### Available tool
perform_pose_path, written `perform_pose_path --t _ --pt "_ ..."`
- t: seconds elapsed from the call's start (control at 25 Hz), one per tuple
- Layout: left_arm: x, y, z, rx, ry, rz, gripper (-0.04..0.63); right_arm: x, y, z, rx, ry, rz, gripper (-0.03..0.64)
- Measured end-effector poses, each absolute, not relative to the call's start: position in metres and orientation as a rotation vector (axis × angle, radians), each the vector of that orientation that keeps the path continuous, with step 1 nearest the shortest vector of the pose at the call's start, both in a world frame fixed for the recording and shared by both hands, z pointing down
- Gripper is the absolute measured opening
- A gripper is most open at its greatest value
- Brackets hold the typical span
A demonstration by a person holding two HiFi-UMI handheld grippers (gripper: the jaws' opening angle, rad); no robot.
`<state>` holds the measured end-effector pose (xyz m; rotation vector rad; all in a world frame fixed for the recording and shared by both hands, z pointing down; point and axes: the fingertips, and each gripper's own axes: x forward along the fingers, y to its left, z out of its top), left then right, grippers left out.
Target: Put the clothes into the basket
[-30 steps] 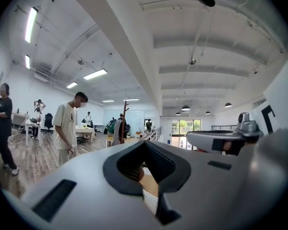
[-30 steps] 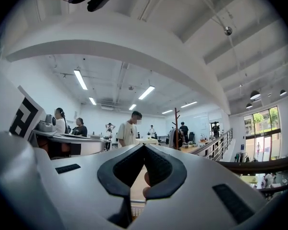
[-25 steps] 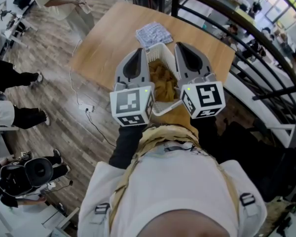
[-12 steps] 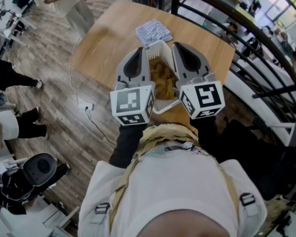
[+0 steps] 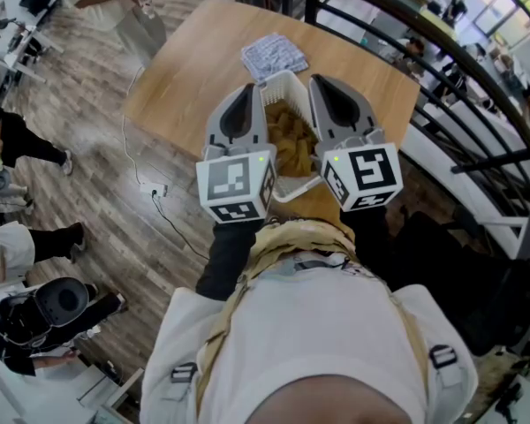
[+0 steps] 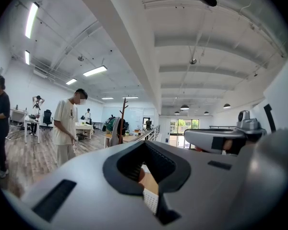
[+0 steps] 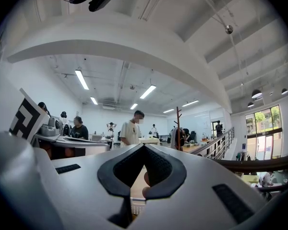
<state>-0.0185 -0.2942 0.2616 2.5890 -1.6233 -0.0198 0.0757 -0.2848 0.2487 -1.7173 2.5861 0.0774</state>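
The left claw (image 5: 248,93) and right claw (image 5: 323,82) are both closed and hold nothing. Between them sits the white basket (image 5: 281,81), which contains mustard clothes (image 5: 293,144). Beyond the claw tips, a folded checked cloth (image 5: 274,57) lies on the wooden tabletop (image 5: 181,82), above a plank floor (image 5: 88,104).

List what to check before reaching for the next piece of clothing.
1. Basket upright on the table: ok.
2. Yellow garment inside the basket: ok.
3. Checked cloth in the basket: not ok, it lies on the table beyond the far rim.
4. Left gripper empty: ok, jaws together on nothing.
5. Right gripper empty: ok, jaws together on nothing.
6. Jaws open for a grasp: not ok, both shut.
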Motion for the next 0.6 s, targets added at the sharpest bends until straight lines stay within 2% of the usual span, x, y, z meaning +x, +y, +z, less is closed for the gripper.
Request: perform_pose_path --t 0.6 --pt "-0.024 -0.2953 0.2641 2.569 -1.622 -0.002 0.0 0.0769 -0.2872 0.2548 -1.745 2.592 0.034 0.021"
